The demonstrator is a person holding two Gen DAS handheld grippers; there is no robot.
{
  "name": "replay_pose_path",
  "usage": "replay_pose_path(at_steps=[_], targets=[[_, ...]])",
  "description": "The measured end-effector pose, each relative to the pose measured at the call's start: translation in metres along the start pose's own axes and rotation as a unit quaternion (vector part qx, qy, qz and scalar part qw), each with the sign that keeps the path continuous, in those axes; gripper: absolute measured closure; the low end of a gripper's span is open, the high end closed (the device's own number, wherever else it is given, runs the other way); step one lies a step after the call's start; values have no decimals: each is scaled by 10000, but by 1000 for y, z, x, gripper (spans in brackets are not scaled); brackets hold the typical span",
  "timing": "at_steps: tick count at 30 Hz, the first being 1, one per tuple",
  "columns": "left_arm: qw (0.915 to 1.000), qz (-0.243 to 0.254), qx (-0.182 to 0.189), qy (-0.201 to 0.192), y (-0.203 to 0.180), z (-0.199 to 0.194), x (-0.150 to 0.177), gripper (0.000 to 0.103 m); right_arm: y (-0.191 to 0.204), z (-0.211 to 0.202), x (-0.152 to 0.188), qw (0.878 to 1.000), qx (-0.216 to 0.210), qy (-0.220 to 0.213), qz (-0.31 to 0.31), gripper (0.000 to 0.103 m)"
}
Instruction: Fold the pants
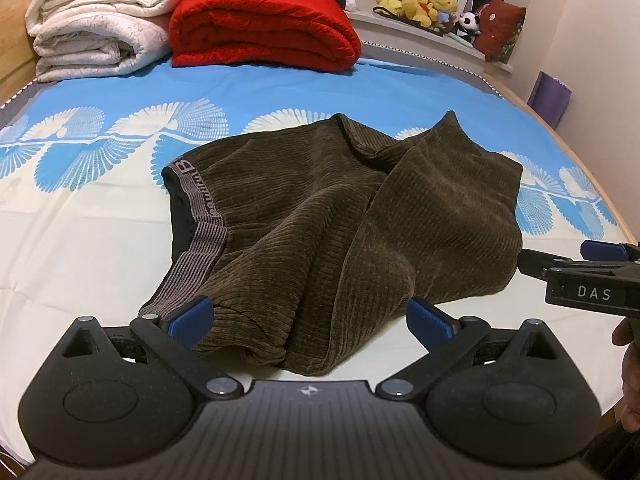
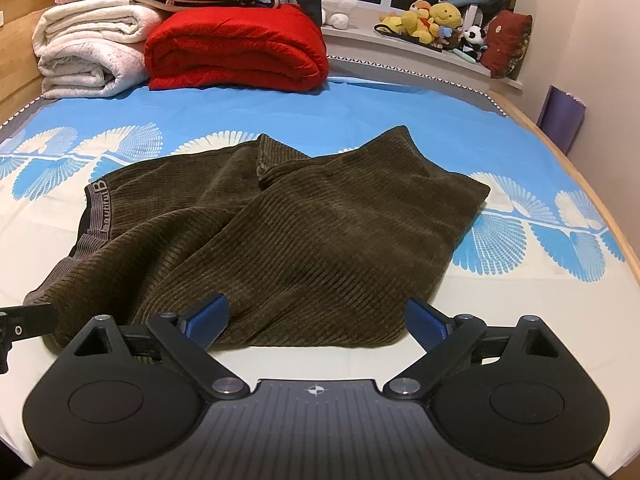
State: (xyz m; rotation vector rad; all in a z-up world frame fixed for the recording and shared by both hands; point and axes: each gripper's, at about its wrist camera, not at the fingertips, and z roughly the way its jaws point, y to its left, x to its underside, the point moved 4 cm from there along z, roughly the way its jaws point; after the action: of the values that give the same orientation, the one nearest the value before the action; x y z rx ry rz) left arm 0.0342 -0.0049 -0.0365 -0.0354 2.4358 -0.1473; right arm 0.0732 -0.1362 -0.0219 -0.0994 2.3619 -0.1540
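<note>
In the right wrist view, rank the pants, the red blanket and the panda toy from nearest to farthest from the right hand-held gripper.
1. Pants, just ahead on the bed, near edge between the open jaws of the right hand-held gripper.
2. Red blanket, folded, far end, left of centre.
3. Panda toy, window ledge, far right.

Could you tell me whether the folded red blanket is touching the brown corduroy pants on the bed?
Apart. The right wrist view shows a band of bare blue bedsheet between the red blanket and the pants.

You're looking at dark olive corduroy pants (image 1: 320, 216) lying rumpled, partly folded on the bed; grey lettered waistband (image 1: 200, 224) sitting at 9 o'clock, legs bunching toward 3 o'clock.
</note>
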Motion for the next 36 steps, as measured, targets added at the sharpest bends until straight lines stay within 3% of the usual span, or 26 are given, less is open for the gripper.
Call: replay_pose_path(at_steps=[9, 36], targets=[[10000, 11, -10, 14, -2, 2, 1, 0, 2, 0, 1, 10000, 21, -24, -57, 13], [10000, 34, 20, 1, -5, -1, 2, 0, 2, -1, 2, 10000, 12, 1, -69, 13]])
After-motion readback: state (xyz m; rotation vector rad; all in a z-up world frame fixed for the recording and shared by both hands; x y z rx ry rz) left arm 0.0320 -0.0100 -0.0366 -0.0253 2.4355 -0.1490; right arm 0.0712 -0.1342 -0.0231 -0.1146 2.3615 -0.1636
